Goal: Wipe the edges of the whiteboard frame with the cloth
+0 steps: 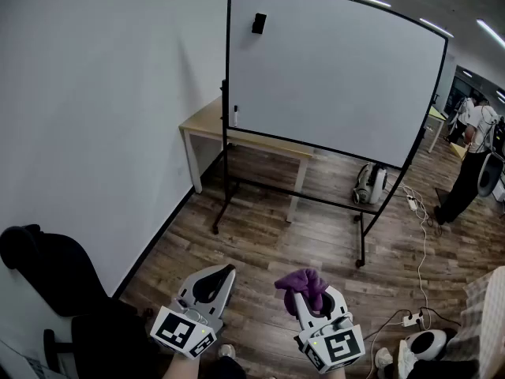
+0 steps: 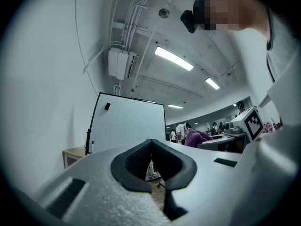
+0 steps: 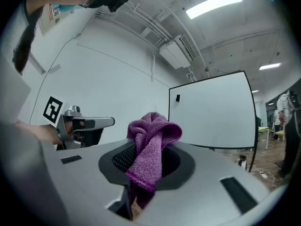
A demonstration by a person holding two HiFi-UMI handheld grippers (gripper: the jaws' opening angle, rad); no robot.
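The whiteboard (image 1: 331, 69) stands in a black frame (image 1: 228, 93) on a rolling stand, a few steps ahead on the wood floor. Low in the head view, my right gripper (image 1: 309, 294) is shut on a bunched purple cloth (image 1: 304, 281), which sticks up out of the jaws. My left gripper (image 1: 217, 273) is level beside it, shut and holding nothing. In the right gripper view the cloth (image 3: 150, 145) hangs between the jaws, with the whiteboard (image 3: 211, 112) behind. The left gripper view shows the whiteboard (image 2: 129, 126) far off and the cloth (image 2: 197, 136) to its right.
A wooden table (image 1: 207, 121) sits behind the board against the white wall. A black chair (image 1: 39, 267) is at my lower left. A white machine (image 1: 369, 184), cables and a power strip (image 1: 412, 204) lie on the floor at right. A person (image 1: 473, 156) stands far right.
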